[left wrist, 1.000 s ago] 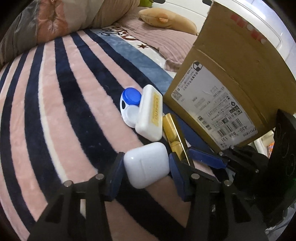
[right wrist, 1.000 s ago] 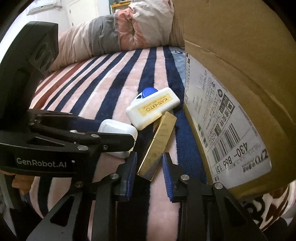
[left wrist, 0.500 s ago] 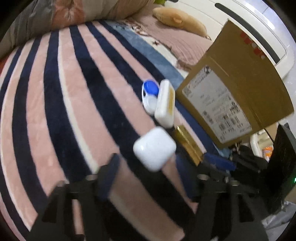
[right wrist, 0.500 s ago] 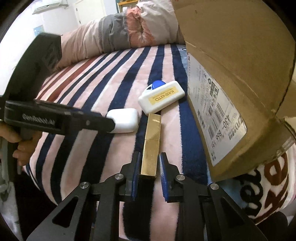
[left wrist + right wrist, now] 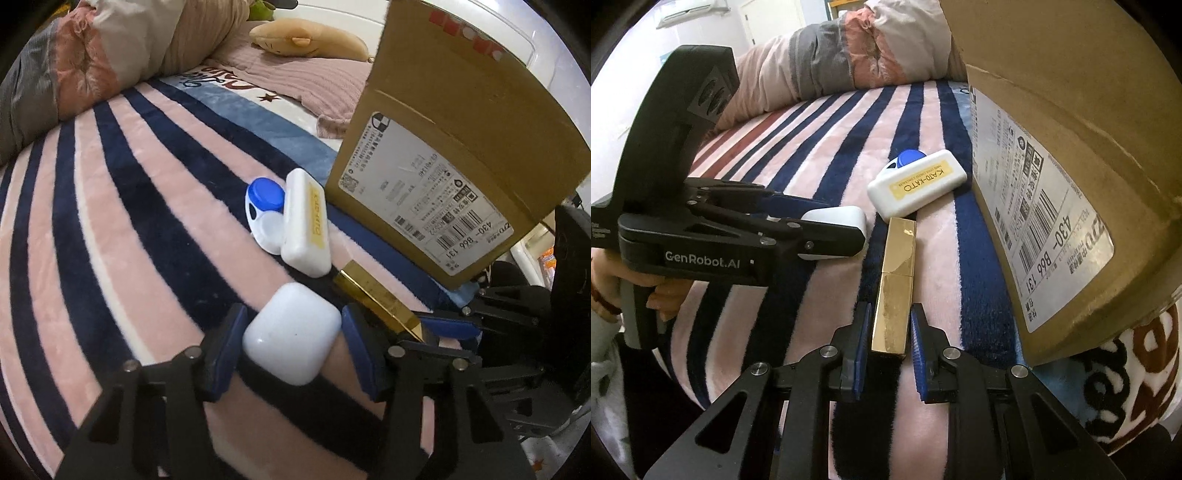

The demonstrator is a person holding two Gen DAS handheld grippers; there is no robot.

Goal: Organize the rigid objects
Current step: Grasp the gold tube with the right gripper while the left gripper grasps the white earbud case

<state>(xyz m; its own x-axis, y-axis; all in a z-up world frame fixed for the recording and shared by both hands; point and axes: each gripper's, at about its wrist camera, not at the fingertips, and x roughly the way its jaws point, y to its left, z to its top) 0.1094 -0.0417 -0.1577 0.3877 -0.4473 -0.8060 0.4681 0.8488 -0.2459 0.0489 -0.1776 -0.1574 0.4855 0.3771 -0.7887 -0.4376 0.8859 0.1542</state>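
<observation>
A white earbud case [image 5: 291,332] lies on the striped blanket between the blue pads of my left gripper [image 5: 291,341]; small gaps show on both sides, so it is open around the case. It also shows in the right wrist view [image 5: 838,221]. A gold rectangular tube [image 5: 895,284] lies lengthwise between the pads of my right gripper [image 5: 888,350], which is nearly closed on its near end with slight gaps. The tube shows in the left wrist view [image 5: 376,299]. A white KATO-KATO case [image 5: 918,182] and a blue-and-white contact lens case [image 5: 264,210] lie beyond.
A large cardboard box [image 5: 454,155] with a shipping label stands right of the objects, also in the right wrist view [image 5: 1071,147]. Folded quilts [image 5: 92,55] and a plush toy [image 5: 306,38] lie at the far end of the bed.
My left gripper pulled back and blurred half a second ago, then came forward again around the earbud case. The gold tube turned from slanted to straight between my right gripper's pads.
</observation>
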